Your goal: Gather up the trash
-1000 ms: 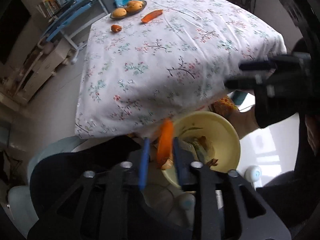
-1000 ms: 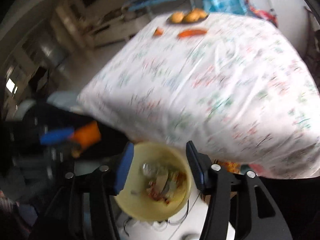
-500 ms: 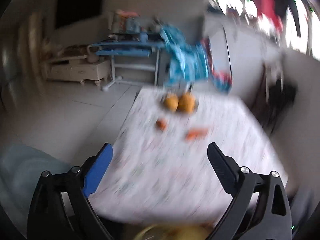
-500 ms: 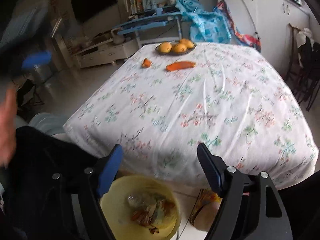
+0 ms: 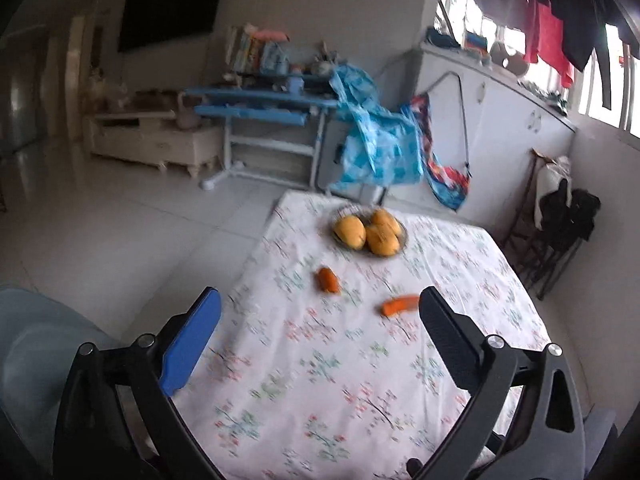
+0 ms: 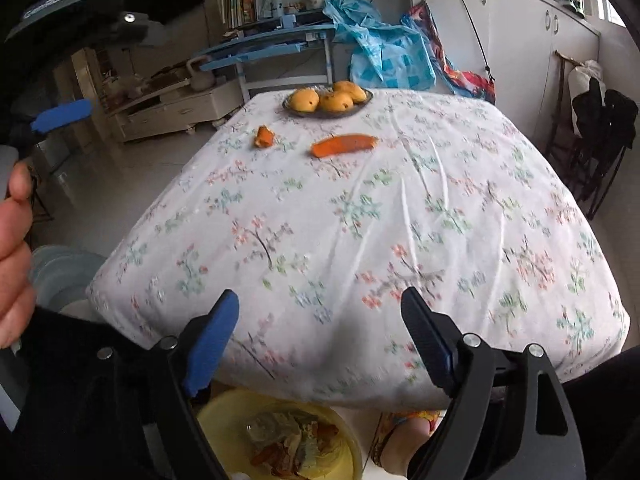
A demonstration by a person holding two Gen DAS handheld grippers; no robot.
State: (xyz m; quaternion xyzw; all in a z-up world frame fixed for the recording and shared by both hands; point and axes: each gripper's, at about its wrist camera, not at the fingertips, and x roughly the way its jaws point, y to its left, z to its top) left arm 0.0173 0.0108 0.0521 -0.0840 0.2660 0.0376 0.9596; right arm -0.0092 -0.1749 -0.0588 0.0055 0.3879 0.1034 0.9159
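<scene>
Table [image 6: 400, 240], floral cloth, wrinkled: the working surface, filling both views.

Yellow bin [image 6: 224, 420], below the near table edge: seen by the right wrist camera only. Already holds scraps and crumpled wrapping. The left wrist view cuts off above it.

Dish of mangoes [image 6: 326, 100], far end of the table: whole fruit, judged not trash.

Long orange peel [image 6: 344, 145], just in front of the dish: thin, curved, lying flat. Judged light, limp and somewhat slick on its inner face; best pinched across its narrow width near the middle so the ends droop evenly. In the left wrist view it is blurred and sits beside the right-hand finger.

Small orange peel [image 6: 264, 136], near the long one, toward the table's left edge: curled, standing up a little, judged light and easy to crush; its raised edge offers the hold.

Left gripper [image 5: 320, 320]: jaws have just been opening, now spread wide, nothing between them, aimed over the table at both peels. The right wrist view alone shows the hand [image 6: 14, 260] carrying it.

Right gripper [image 6: 320, 336]: jaws have just been opening, wide, empty, over the near table edge above the bin.
</scene>
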